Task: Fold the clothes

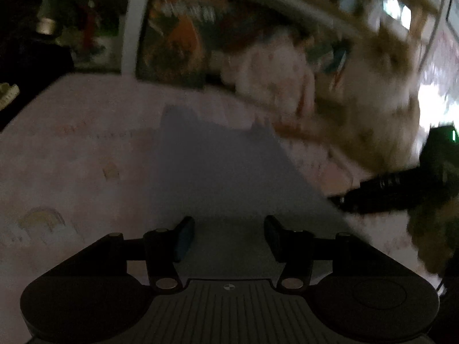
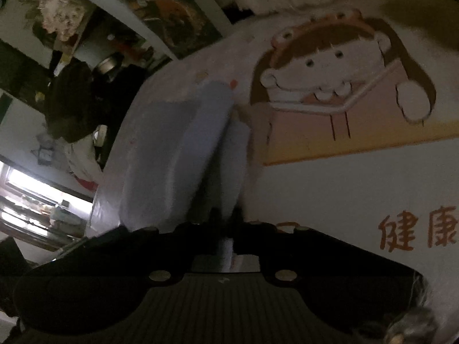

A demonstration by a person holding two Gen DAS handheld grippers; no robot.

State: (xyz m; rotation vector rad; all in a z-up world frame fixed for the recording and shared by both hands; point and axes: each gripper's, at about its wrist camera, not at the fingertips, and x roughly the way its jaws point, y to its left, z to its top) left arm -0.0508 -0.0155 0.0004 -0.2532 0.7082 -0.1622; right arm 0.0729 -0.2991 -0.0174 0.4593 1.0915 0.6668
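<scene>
Right wrist view: right gripper (image 2: 226, 218) is pinching a raised ridge of the blue-grey cloth (image 2: 183, 154), fingers drawn close with fabric bunching between them. Left gripper (image 1: 228, 236) is hanging over the near end of the same cloth (image 1: 218, 166), fingers spread, nothing between them. The cloth is lying on the pink printed sheet (image 1: 71, 157), beside the cartoon-girl blanket (image 2: 344, 100) on its right. It is looking thin, plain, matte, no print. Judging it light and limp: it is going to sag and drag, not slip. Best hold is likely an edge or corner, pinching through both layers at the fold.
</scene>
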